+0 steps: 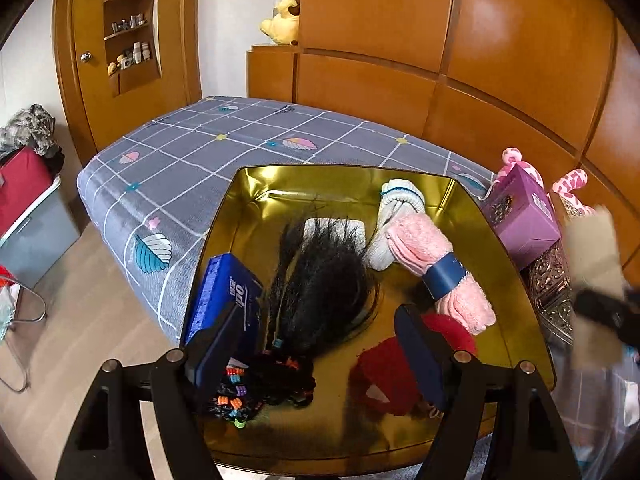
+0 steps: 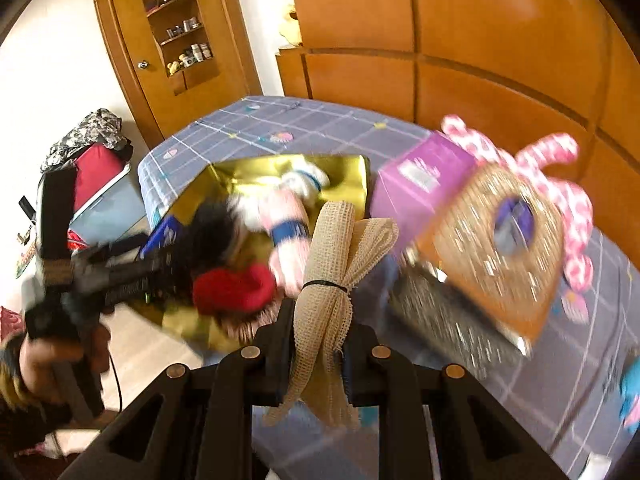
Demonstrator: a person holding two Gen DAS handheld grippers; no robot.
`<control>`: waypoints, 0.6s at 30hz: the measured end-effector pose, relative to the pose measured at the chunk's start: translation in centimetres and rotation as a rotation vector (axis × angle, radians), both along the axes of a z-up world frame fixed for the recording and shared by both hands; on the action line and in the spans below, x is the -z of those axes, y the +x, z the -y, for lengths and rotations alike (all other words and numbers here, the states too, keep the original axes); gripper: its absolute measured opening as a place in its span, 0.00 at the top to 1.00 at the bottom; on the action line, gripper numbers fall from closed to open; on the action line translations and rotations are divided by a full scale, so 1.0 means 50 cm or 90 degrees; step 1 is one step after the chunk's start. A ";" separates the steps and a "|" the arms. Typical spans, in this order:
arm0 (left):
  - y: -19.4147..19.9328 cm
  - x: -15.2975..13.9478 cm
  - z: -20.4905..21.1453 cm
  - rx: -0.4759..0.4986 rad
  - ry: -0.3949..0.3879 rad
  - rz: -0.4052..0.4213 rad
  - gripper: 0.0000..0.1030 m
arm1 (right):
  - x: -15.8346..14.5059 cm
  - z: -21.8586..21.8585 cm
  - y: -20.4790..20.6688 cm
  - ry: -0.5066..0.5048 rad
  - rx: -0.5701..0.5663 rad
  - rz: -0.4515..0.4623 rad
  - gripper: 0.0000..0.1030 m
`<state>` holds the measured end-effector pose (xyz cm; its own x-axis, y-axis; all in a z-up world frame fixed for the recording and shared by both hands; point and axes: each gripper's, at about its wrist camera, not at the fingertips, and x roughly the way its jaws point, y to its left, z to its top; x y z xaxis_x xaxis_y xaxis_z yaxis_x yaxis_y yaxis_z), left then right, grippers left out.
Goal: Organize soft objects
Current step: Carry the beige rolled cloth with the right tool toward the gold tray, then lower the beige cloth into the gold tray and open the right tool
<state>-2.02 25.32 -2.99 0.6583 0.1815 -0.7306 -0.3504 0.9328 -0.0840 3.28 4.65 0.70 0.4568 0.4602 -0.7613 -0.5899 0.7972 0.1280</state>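
Mesh bundle [image 2: 340, 272], cream and cinched by a black tie, being pinched in the nearly closed right gripper [image 2: 320, 364], probably heading for the gold tray [image 1: 516, 280]. Already lying in that tray: pink fuzzy gloves [image 1: 424, 248] banded in blue, white sock [image 1: 400, 200], black hair piece [image 1: 320, 280], red knit item [image 1: 384, 384], blue box [image 1: 228, 292], beaded hair ties [image 1: 236, 396]. Hovering wide and empty over the tray's near edge: left gripper [image 1: 316, 344], seemingly waiting to steady or sort. Resting on a grey checked bedspread [image 1: 180, 152], with a purple box [image 1: 520, 216] just beside. Backing all of it: orange wooden wardrobe panels [image 1: 500, 60], shelved door [image 1: 128, 28].
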 end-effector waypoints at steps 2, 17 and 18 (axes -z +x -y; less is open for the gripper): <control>0.000 -0.002 0.001 0.000 0.007 0.003 0.24 | -0.004 -0.031 0.026 -0.003 -0.010 0.004 0.82; 0.006 0.013 -0.014 -0.005 -0.030 -0.012 0.24 | 0.090 -0.179 0.217 -0.123 0.009 0.006 0.64; 0.006 0.015 -0.015 -0.006 -0.030 -0.014 0.24 | 0.089 -0.177 0.220 -0.118 0.014 0.004 0.64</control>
